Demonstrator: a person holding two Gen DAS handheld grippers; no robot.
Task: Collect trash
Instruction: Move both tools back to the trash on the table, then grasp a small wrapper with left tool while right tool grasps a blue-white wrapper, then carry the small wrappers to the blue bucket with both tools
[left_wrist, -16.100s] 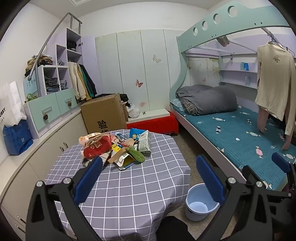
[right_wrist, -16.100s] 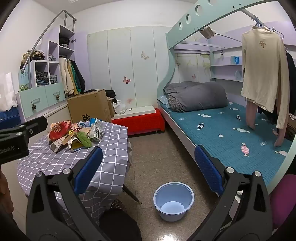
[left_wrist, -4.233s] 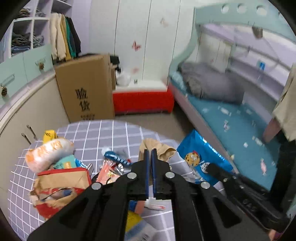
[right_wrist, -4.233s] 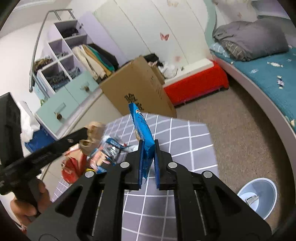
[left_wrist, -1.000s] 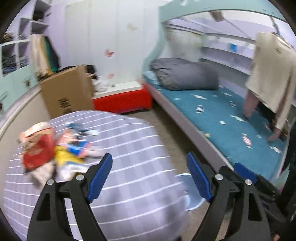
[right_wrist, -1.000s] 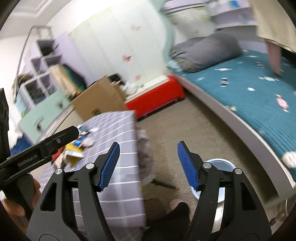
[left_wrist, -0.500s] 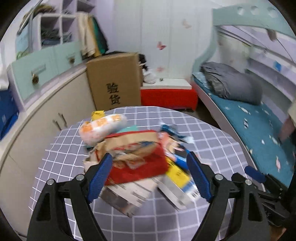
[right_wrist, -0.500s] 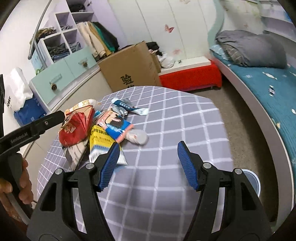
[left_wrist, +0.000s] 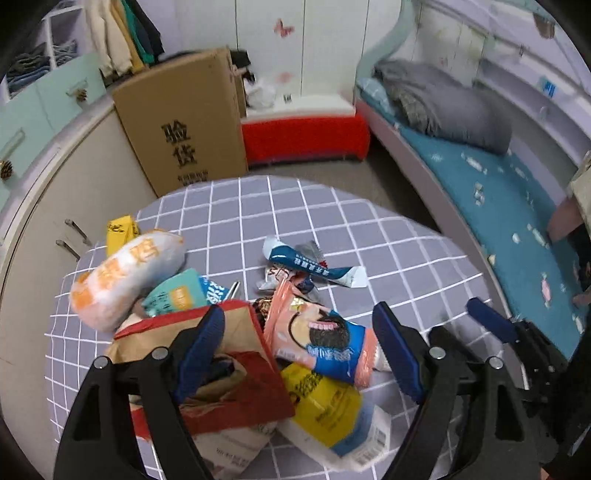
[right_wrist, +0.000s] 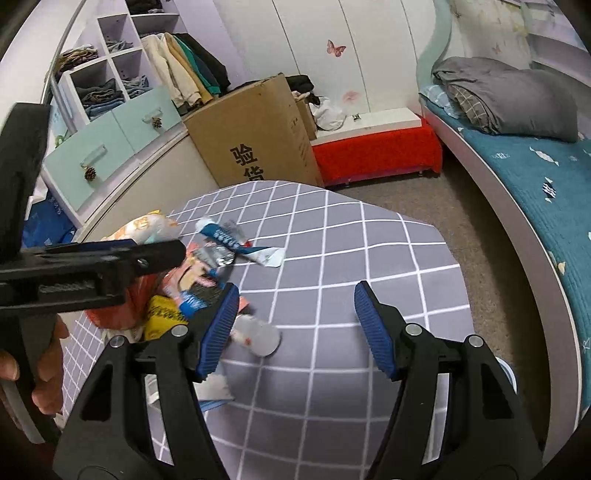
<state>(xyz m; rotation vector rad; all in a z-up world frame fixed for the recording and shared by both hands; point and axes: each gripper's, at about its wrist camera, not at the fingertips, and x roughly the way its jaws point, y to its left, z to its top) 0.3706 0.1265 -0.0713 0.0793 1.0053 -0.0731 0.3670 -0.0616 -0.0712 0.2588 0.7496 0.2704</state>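
A pile of trash lies on the round table with a grey checked cloth (left_wrist: 388, 236): a pink and blue snack wrapper (left_wrist: 321, 336), a yellow packet (left_wrist: 321, 402), a red and brown paper bag (left_wrist: 236, 373), an orange and white bag (left_wrist: 125, 269) and a blue and white sachet (left_wrist: 317, 267). My left gripper (left_wrist: 299, 350) is open, just above the pile, its jaws astride the pink wrapper and the bag. My right gripper (right_wrist: 293, 328) is open and empty over the table (right_wrist: 351, 258), right of the pile (right_wrist: 192, 284). The left gripper's arm (right_wrist: 92, 269) crosses the right wrist view.
A tall cardboard box (left_wrist: 184, 122) stands behind the table by the cabinets (left_wrist: 44, 177). A red low bench (left_wrist: 306, 136) and a bunk bed with a teal mattress (left_wrist: 498, 192) are to the right. A blue bin's rim (right_wrist: 508, 373) shows on the floor past the table edge.
Both grippers have moved forward and down toward the pile. The left one now straddles the pink wrapper. Both stay open and empty.
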